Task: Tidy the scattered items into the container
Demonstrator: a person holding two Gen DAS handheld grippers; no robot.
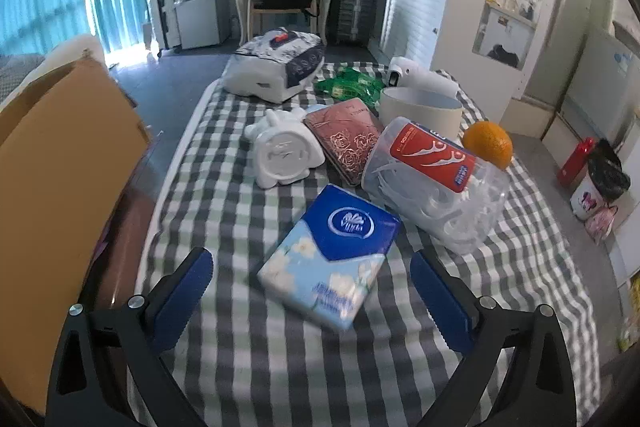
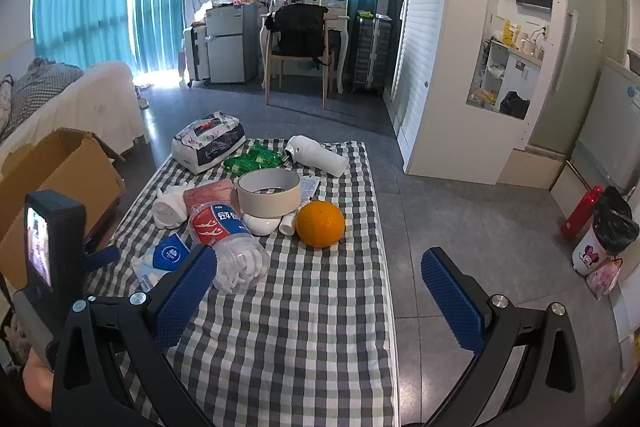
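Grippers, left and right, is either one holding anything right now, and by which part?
Nothing is held. The left gripper is open around the tissue pack; the right gripper is open.

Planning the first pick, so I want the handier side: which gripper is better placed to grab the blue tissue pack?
Left. The left gripper is open with its jaws either side of the blue tissue pack. The right gripper is open too, but faces bare checked cloth, with the pack off to its left.
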